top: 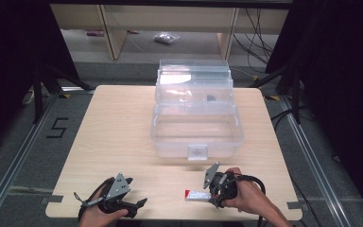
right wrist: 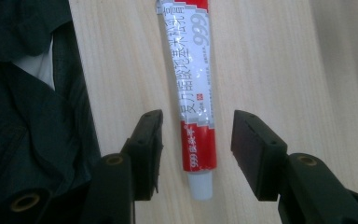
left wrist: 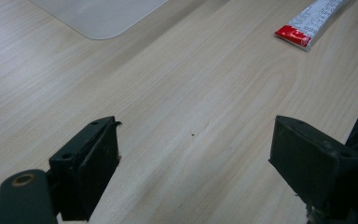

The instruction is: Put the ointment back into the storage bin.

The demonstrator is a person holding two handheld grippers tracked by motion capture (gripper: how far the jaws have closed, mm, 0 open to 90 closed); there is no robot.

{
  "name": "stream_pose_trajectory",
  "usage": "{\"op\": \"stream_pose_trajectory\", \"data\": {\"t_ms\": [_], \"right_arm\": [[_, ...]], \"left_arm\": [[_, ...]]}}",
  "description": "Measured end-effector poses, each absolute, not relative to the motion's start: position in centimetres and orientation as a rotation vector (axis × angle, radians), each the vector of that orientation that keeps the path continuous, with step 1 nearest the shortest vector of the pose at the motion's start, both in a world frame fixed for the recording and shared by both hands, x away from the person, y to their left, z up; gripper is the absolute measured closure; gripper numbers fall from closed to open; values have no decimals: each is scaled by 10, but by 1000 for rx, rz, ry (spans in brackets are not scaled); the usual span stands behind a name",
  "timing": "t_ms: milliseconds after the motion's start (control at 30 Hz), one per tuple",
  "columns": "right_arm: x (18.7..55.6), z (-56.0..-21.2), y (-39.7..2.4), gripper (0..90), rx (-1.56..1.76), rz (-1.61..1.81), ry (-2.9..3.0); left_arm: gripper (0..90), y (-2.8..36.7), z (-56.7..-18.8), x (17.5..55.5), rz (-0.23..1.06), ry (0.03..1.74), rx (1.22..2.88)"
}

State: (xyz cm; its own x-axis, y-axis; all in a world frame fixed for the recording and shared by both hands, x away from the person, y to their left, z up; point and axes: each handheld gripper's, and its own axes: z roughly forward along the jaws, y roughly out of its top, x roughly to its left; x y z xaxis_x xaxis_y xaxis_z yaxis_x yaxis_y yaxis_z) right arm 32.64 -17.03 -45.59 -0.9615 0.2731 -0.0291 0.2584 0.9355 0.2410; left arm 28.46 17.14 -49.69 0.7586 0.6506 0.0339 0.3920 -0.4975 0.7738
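Light falls evenly from above on the table (top: 123,142), whose pale wood is bright, while the room to either side of the table sinks into near black. The clear plastic box (top: 196,113) on the table carries a white glare patch on its upper tier. Shadows on the table are soft and short. The high view is slightly grainy and soft. In the left gripper view the near black parts are a little blurred; in the right gripper view the tube (right wrist: 193,93) on the table prints sharp, with mild sheen.

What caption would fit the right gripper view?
Right gripper straddles a red-and-white ointment tube on the wooden table, pads not touching.
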Motion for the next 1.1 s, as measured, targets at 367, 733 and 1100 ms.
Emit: {"op": "stream_pose_trajectory", "data": {"t_ms": [367,733,1100], "right_arm": [[331,-462,-162,590,347,306,3055],[335,-469,-158,616,344,241,3075],[339,-473,-158,664,285,221,3086]], "left_arm": [[151,171,-497,285,412,773,2157],[151,172,-497,285,411,771,2153],[151,172,-496,285,409,772,2152]]}}
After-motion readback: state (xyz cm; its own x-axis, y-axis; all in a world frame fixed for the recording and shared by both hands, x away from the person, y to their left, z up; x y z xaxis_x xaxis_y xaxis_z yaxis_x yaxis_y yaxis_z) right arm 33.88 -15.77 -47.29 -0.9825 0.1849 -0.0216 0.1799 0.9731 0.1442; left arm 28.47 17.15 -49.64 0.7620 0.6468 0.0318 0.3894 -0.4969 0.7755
